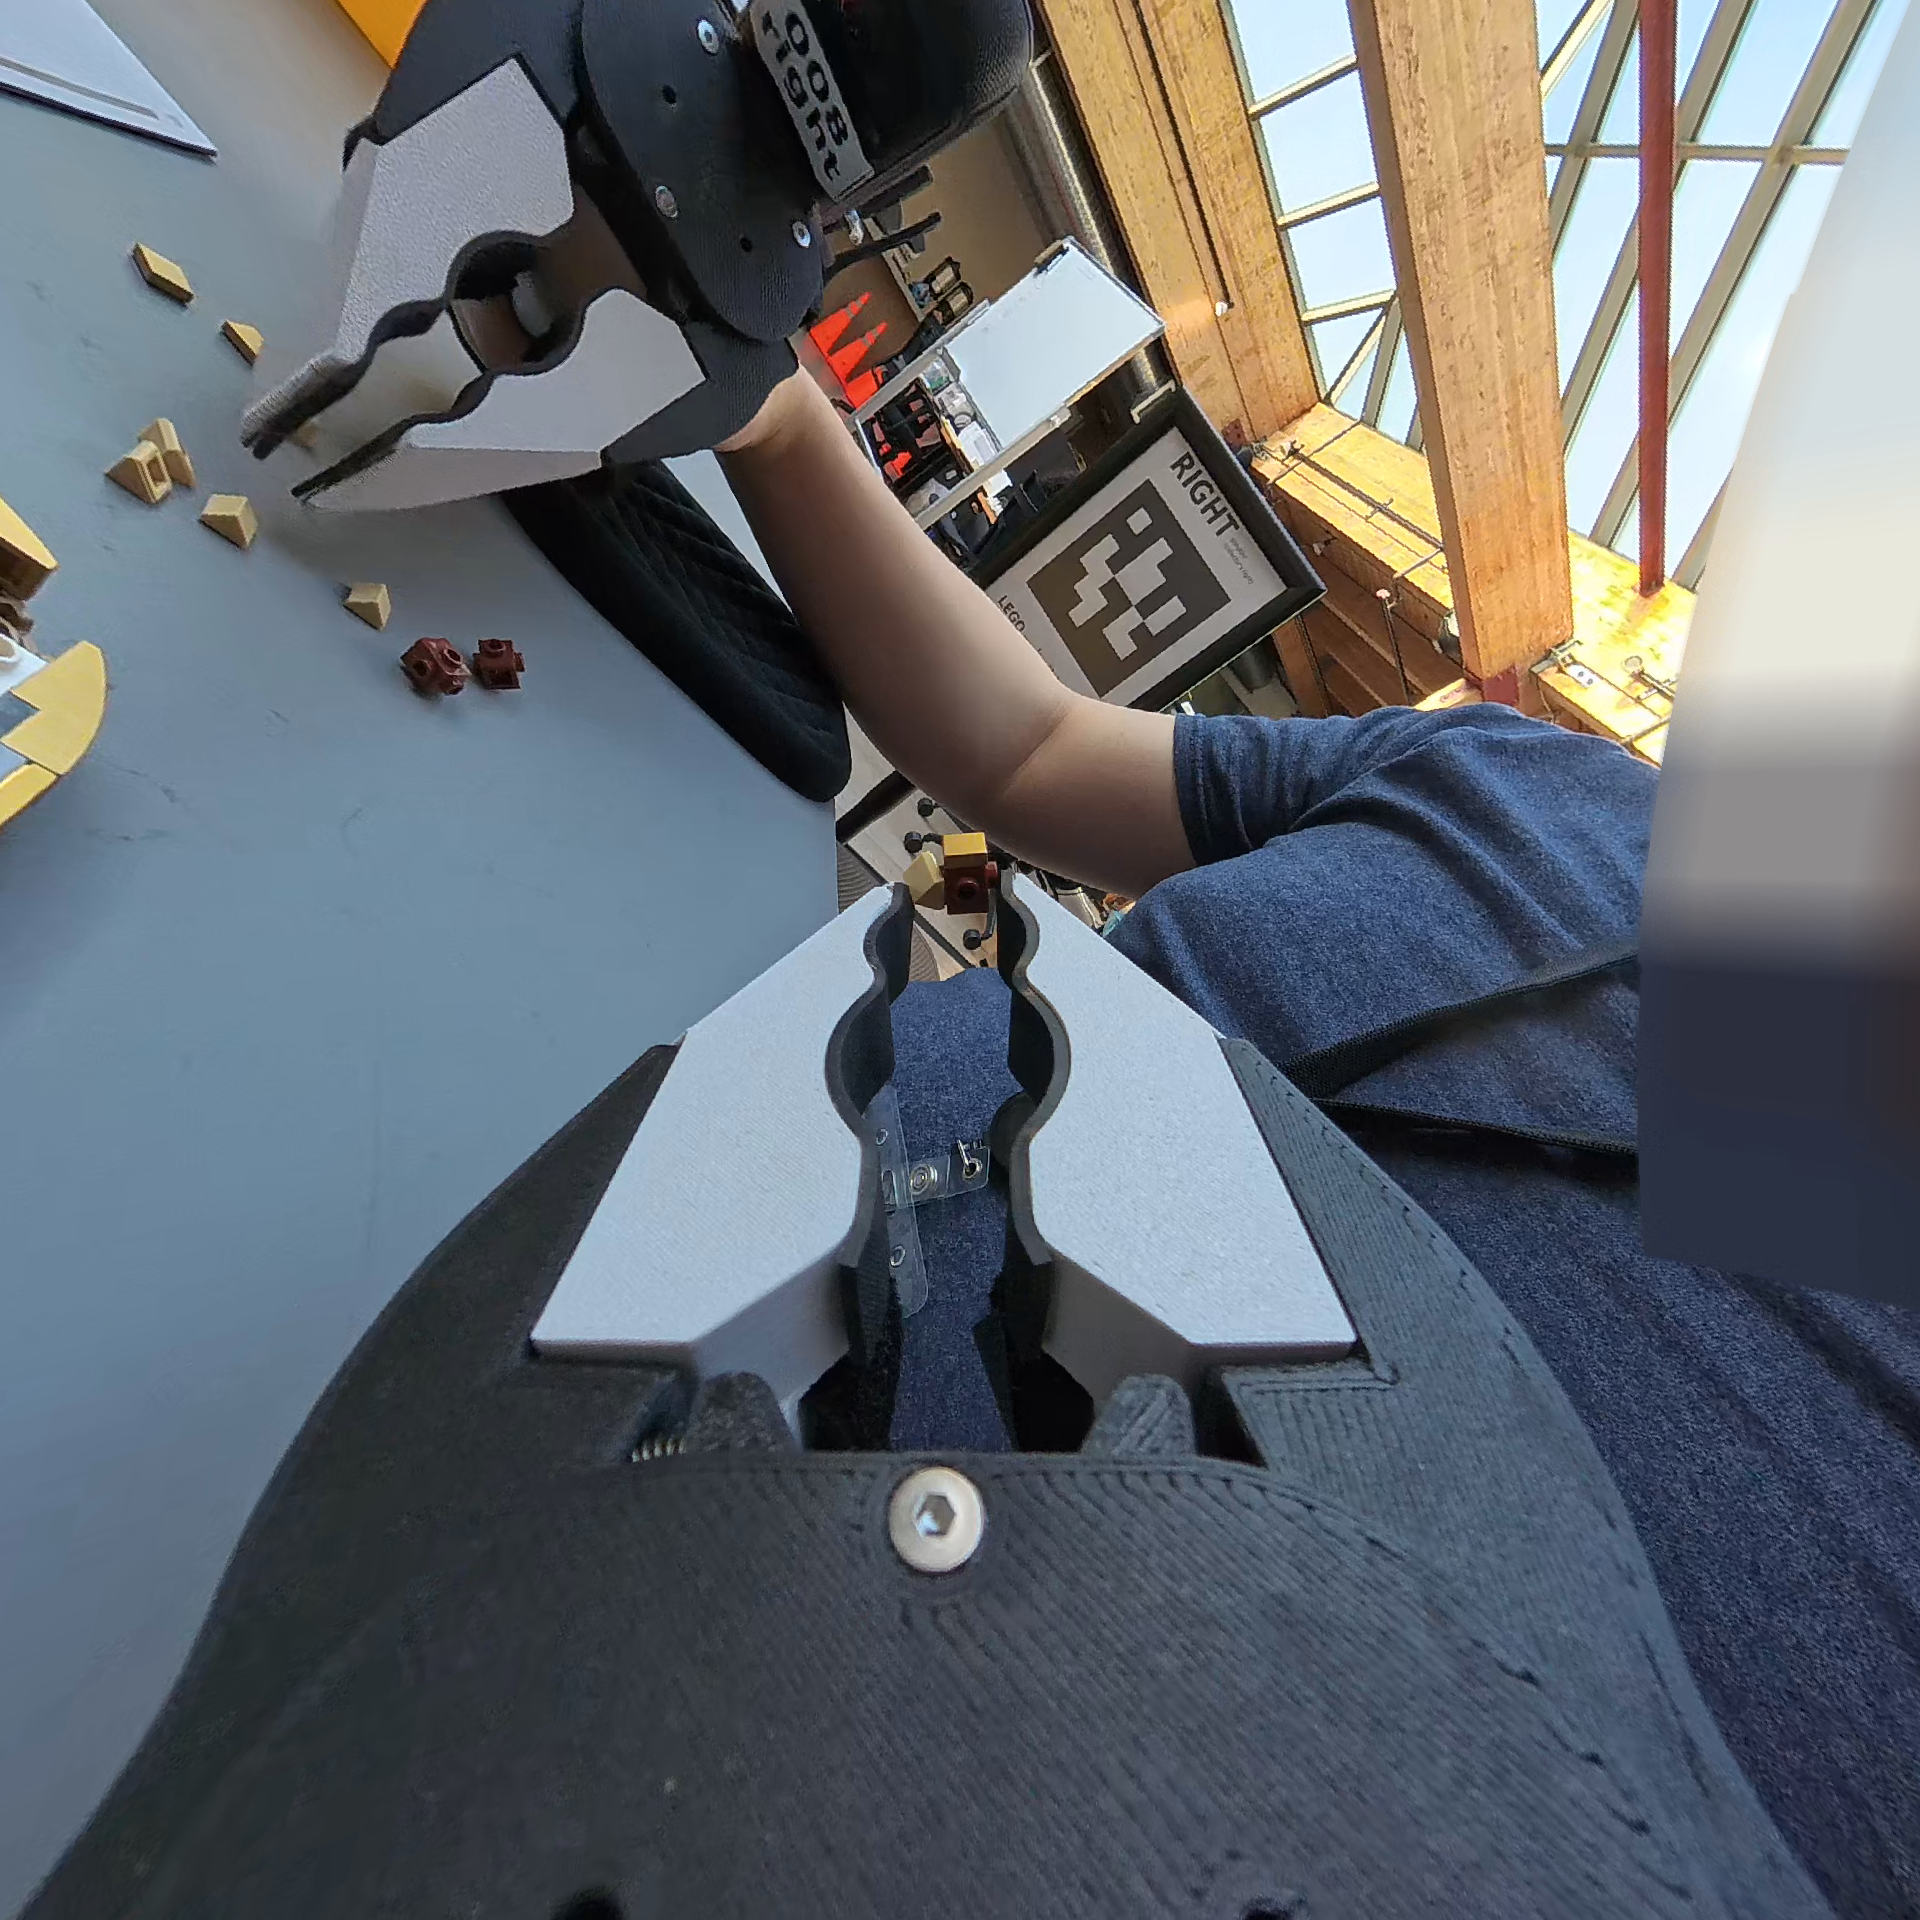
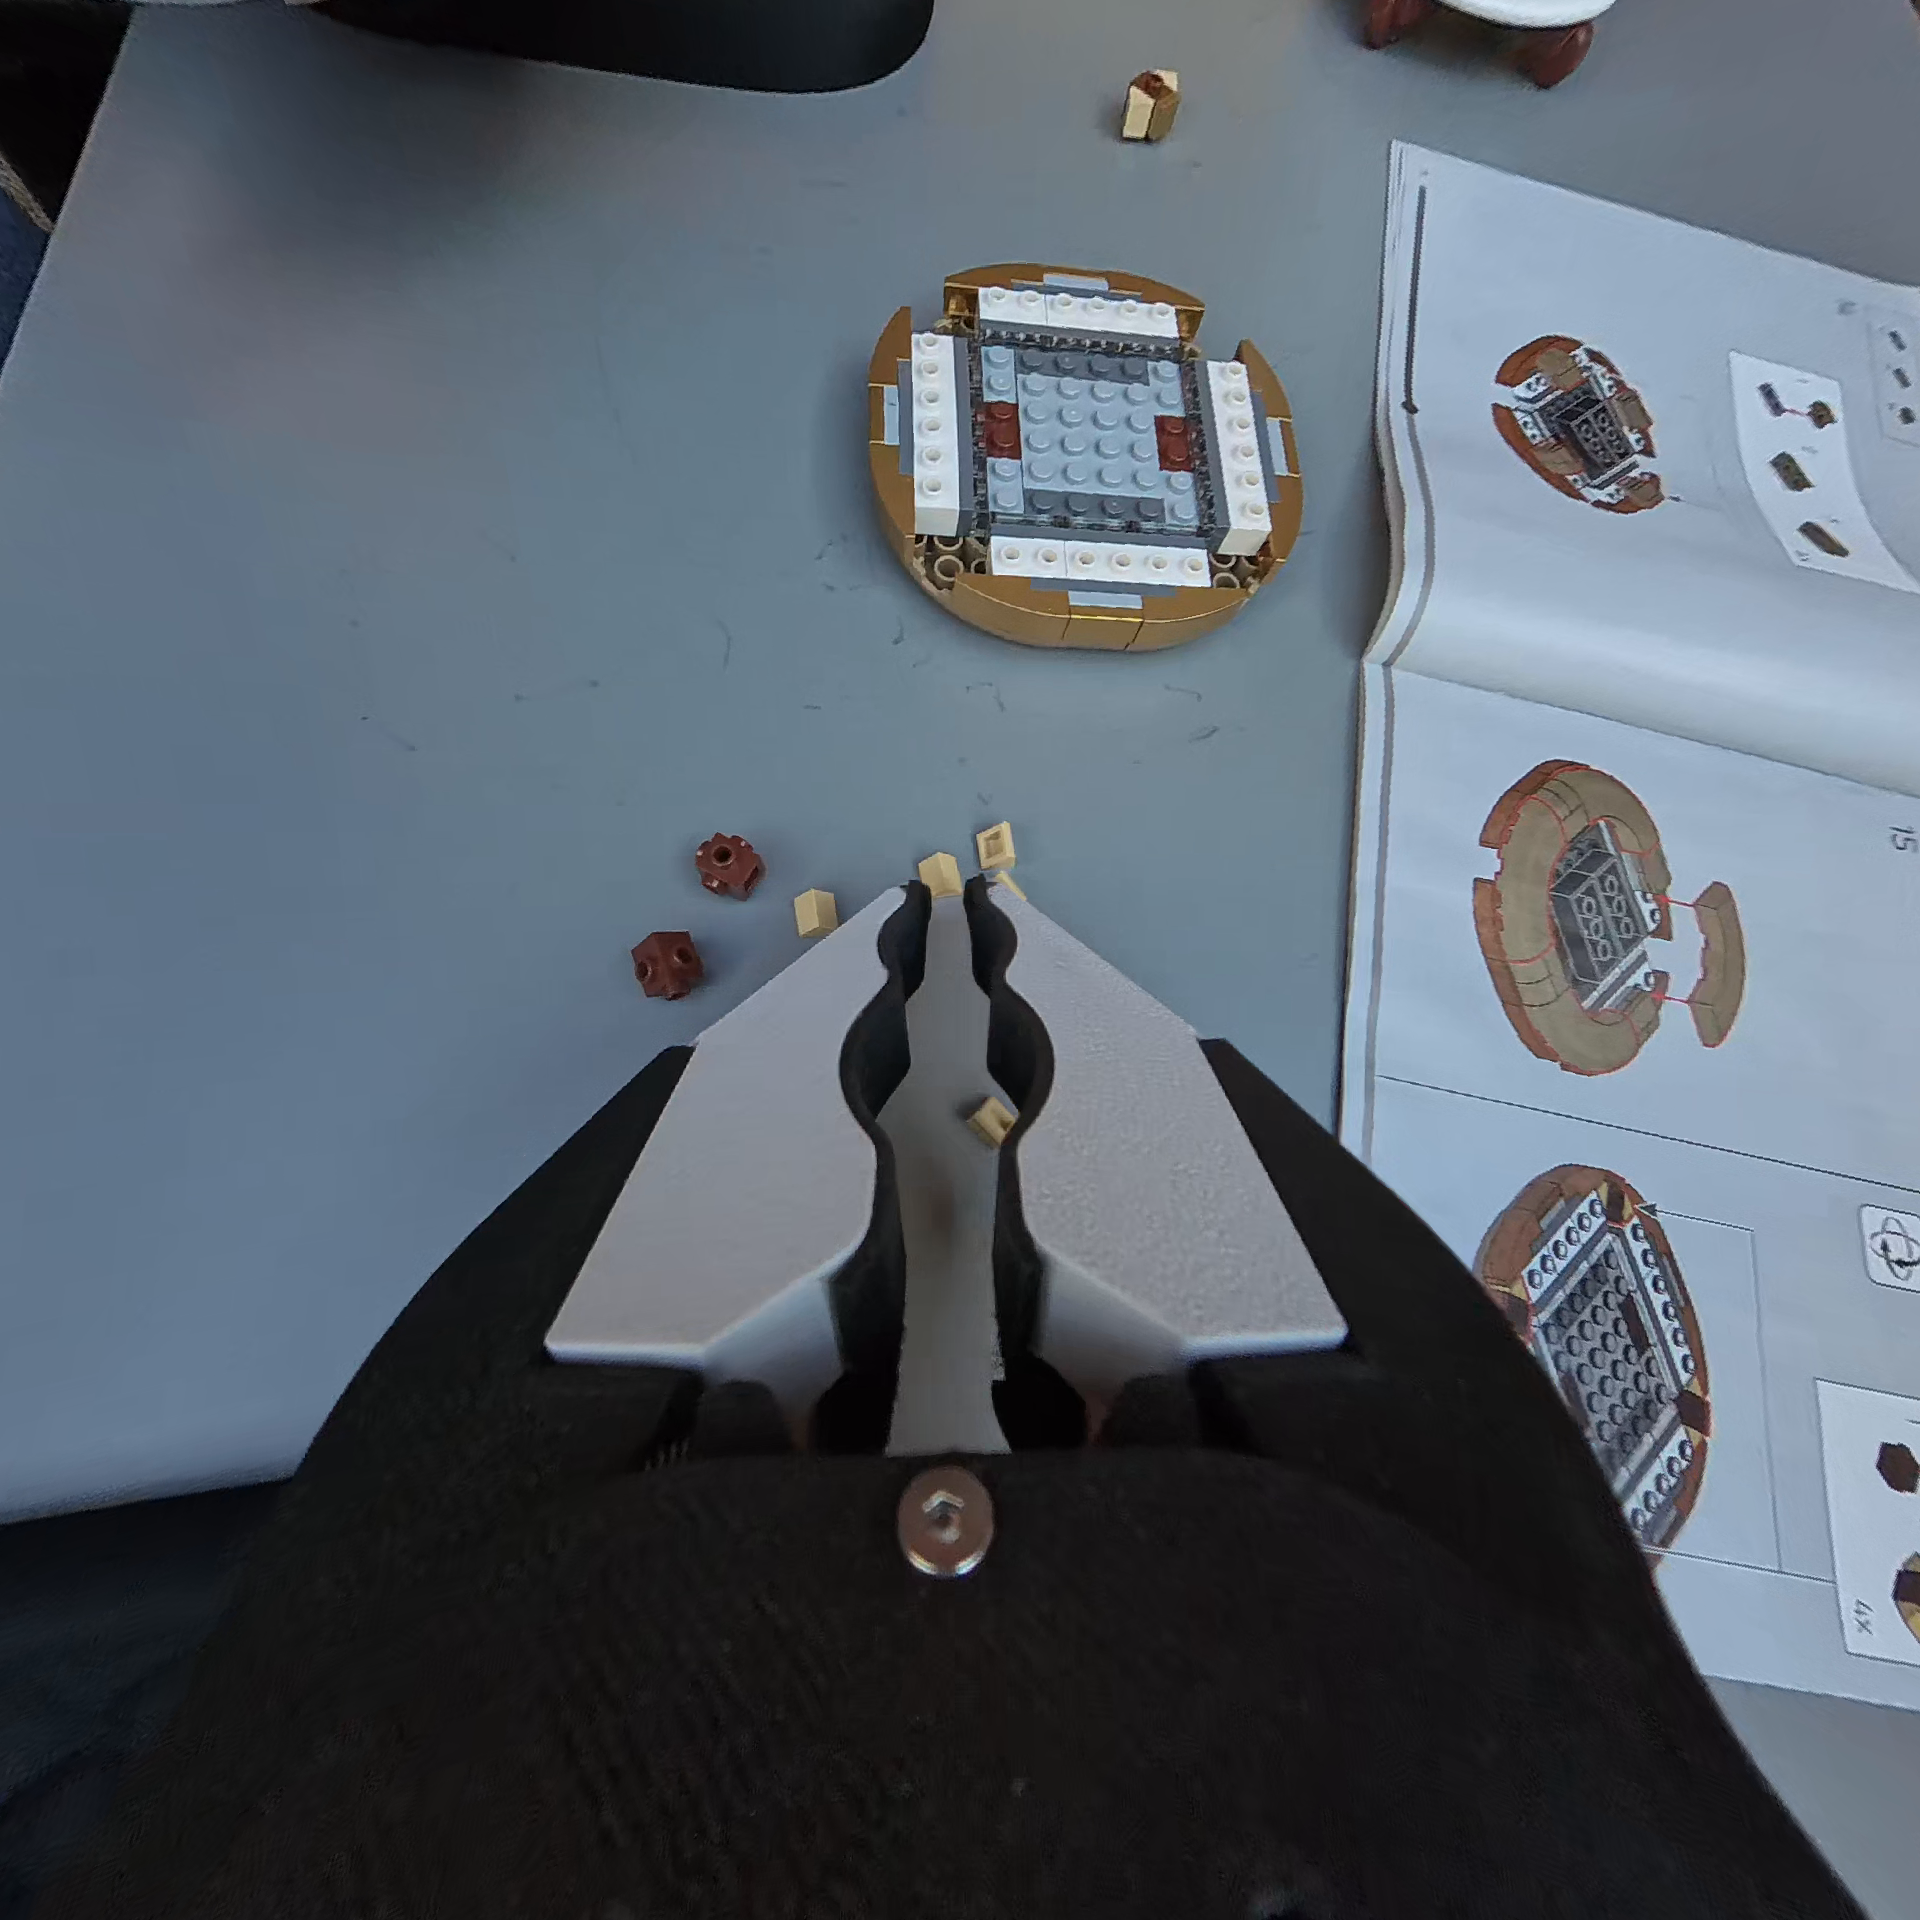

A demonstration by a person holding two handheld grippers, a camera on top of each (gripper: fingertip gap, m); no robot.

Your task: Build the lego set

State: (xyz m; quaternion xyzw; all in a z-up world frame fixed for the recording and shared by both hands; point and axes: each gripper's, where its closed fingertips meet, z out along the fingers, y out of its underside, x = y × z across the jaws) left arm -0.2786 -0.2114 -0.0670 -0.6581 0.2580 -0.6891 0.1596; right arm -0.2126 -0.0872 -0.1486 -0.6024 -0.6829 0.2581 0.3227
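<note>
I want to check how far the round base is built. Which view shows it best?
The right wrist view: the round base lies whole on the grey table, seen from above, with studs, white bricks and gold rim plain. The left wrist view catches only slivers of its gold rim at the left edge.

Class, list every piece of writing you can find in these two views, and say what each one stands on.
I won't quote writing, so here are its bearers.
Tag on the right gripper: legible lettering.
Framed sign: legible words beside a black-and-white marker.
Booklet: a few small printed numbers beside the drawings.
Whiteboard: too small to read.
</note>
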